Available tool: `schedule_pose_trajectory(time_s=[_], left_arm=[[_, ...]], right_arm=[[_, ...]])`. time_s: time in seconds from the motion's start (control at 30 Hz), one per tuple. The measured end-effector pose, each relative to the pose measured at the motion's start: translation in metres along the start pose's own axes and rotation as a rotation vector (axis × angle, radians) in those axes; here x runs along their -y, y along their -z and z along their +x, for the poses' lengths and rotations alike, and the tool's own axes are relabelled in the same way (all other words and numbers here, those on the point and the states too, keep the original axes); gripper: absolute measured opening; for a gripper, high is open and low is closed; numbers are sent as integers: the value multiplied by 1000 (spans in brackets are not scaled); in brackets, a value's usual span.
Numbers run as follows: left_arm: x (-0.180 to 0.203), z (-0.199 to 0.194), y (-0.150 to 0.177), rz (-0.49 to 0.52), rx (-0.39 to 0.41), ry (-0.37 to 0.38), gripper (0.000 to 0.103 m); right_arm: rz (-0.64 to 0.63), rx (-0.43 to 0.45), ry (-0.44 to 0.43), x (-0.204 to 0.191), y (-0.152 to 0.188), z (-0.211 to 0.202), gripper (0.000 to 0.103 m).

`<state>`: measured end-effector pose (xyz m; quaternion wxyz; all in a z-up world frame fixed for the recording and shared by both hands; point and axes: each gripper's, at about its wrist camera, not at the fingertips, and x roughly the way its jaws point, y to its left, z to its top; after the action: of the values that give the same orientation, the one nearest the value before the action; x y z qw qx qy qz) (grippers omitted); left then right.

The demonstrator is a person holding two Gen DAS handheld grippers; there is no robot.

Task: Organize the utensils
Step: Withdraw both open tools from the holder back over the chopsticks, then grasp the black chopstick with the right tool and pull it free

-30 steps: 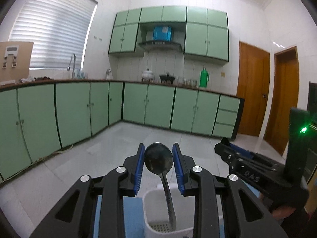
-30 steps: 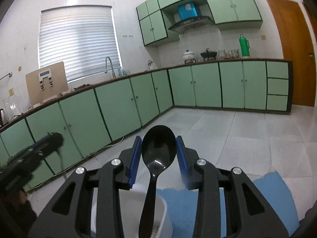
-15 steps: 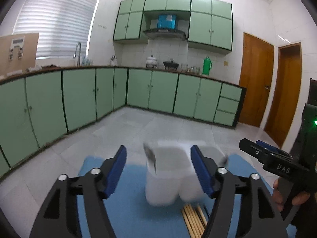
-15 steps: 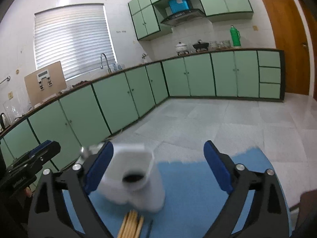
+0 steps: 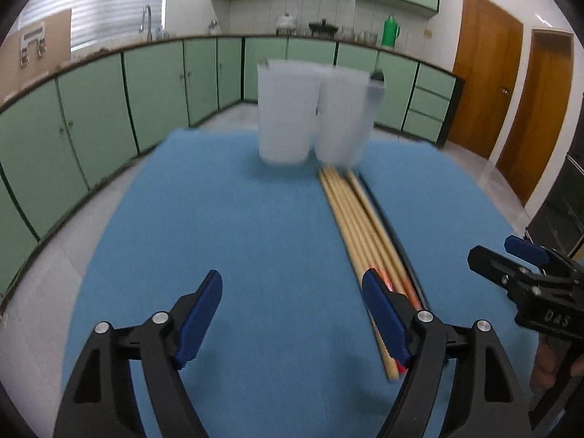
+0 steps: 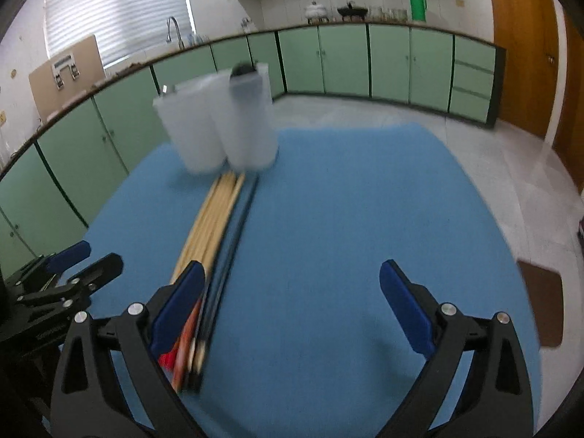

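A white two-compartment utensil holder stands at the far end of the blue mat, blurred by motion. A black spoon's bowl and a metal spoon's tip stick out of it. A bundle of wooden chopsticks and dark chopsticks lies lengthwise on the mat. My left gripper hovers over the mat, its jaws opening and empty, its right finger above the chopsticks' near ends. My right gripper is open and empty, its left finger over those same ends.
Each gripper shows in the other's view, the right gripper beside the left, the left gripper beside the right. Green cabinets line the far walls. A brown flat object lies past the mat's right edge. Wooden doors stand on the right.
Both grippers let go of their spoons, which now stand in the holder. Both opened wide, drew back toward the near end of the mat and tilted down, bringing the chopsticks into view.
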<state>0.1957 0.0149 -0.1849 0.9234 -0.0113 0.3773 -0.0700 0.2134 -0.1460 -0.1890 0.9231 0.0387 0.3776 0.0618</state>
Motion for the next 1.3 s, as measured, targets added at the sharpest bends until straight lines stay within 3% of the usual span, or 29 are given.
schedule_pose_trajectory(time_s=[0.23,0.33,0.5,0.83,0.93,0.97,1.03,1.07,1.3], left_arm=[[5,-3,20,1,-48,-31,78],[5,-4,27,5,-71,-24,78],[6,-6,28,4,-78,-23,78],[10,-7,28,27,-79,-10,78],[12,-6,28,32,-79,-12,79],[12,-6,28,33,-79,-13,79],[12,-7,28,36,-80,-13,79],[13,-7,29,39,-80,-12,79],[20,-5,31,72,-89,-18,79]], right_arm=[[-26,-46,-3,-15,26,-1,92],[-63,-67,-5,-27,30,0,80],[-93,-112,-20,-37,37,1,72],[-105,-120,53,-26,39,-2,67],[-109,-130,-7,-26,42,-4,57],[-111,-136,-23,-27,44,-3,46],[-134,-129,-19,-33,46,-3,40],[-148,-127,-26,-35,47,-3,32],[-183,-127,-55,-44,48,-5,13]])
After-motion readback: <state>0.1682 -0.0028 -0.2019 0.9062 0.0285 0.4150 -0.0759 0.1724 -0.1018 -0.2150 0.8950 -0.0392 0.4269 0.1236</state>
